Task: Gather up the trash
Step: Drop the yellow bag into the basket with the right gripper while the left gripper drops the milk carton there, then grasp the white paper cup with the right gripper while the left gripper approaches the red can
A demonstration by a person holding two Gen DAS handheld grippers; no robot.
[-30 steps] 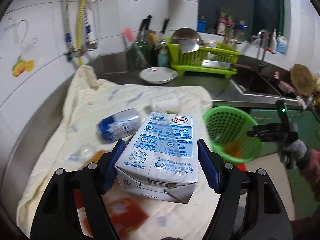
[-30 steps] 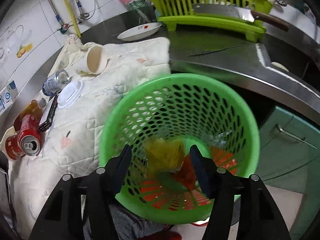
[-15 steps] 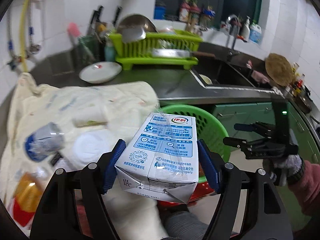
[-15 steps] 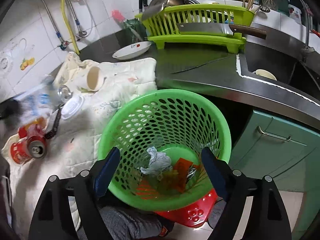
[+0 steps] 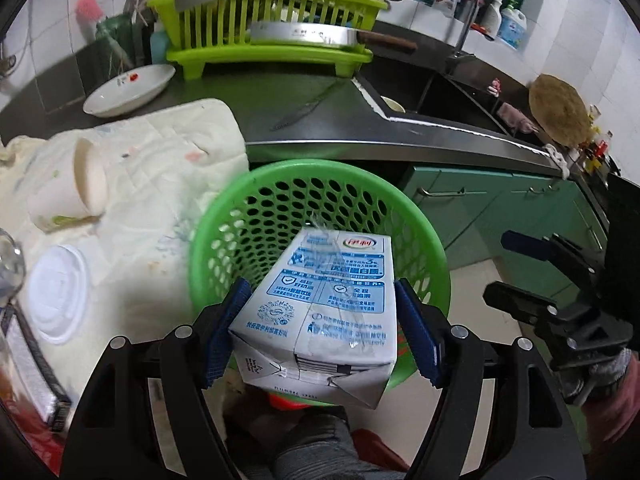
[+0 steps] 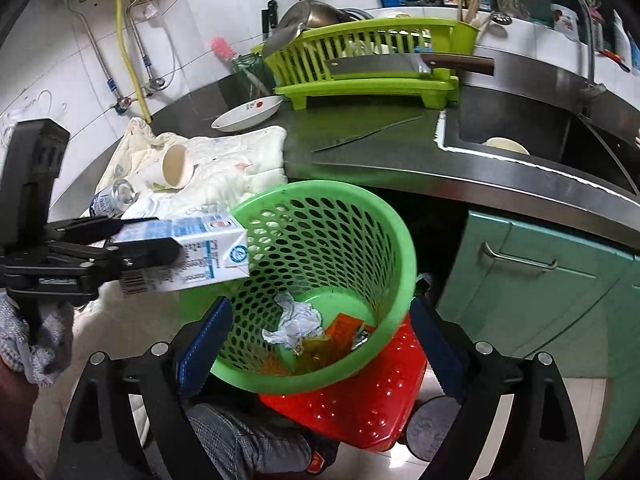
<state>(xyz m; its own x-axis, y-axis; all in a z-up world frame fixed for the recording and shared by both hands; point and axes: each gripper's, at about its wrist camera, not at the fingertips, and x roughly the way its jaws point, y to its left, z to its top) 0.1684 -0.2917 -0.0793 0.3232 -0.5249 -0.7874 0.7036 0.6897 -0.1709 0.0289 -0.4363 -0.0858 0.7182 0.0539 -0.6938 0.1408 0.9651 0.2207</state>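
Left gripper (image 5: pixel 320 332) clamped a blue-and-white milk carton (image 5: pixel 324 304) between its blue pads, jaws just starting to ease apart, carton not dropped. Carton hung over the near rim of the green perforated basket (image 6: pixel 400 248), which sat on a red stool (image 6: pixel 360 404) beside the counter. In the right wrist view only the carton's front end overlapped the rim; the rest sat outside, over the quilted cloth (image 5: pixel 160 152).

Right gripper (image 6: pixel 320 344) was empty, jaws opening wide, hovering over the basket mouth.

Risks, as judged:
- Release from here could land the carton on the rim, tipping it out onto the floor or cloth, because too little of it was past the edge.
- Carton striking the rim could tilt the light basket off the stool.
- Both grippers crowded the same opening; a collision looked possible.
- Leftover milk might spill if the carton was not empty; cannot tell.

Paper cup (image 5: pixel 80 184), white lid (image 5: pixel 56 292) and can (image 6: pixel 114 198) lay uncollected on the cloth.
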